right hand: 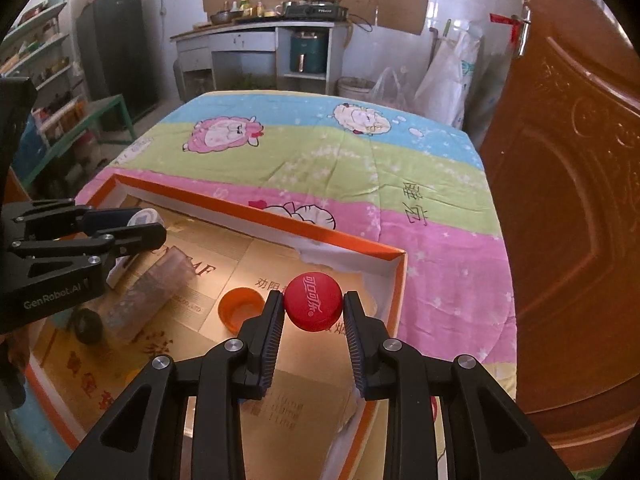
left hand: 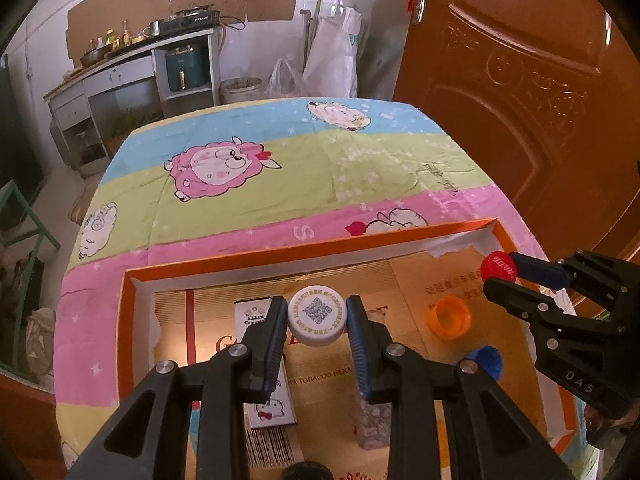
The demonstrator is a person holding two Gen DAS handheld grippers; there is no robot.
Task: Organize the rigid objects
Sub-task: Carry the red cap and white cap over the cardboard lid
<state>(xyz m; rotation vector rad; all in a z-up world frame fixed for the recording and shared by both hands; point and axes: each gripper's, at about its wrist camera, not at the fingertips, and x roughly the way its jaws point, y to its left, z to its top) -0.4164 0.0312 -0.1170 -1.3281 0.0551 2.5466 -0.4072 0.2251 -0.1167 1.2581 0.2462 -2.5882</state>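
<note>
We are holding one cap in each gripper above the orange-rimmed box (left hand: 256, 258). Our left gripper (left hand: 317, 320) is pinching the white cap (left hand: 317, 315) narrowly between its pads, printed face toward the camera; our right gripper (right hand: 313, 309) is doing the same with the red cap (right hand: 313, 307). Both caps are round, so no long axis is mattering; what is mattering is what lies under each.

In the left wrist view the orange cap (left hand: 449, 316) is resting open side up on the box floor at about three o'clock from the white cap, with the blue cap (left hand: 486, 360) near four o'clock. In the right wrist view the orange cap is sitting just at nine o'clock of the red cap, so we are judging our right hand the nearer one.
</note>
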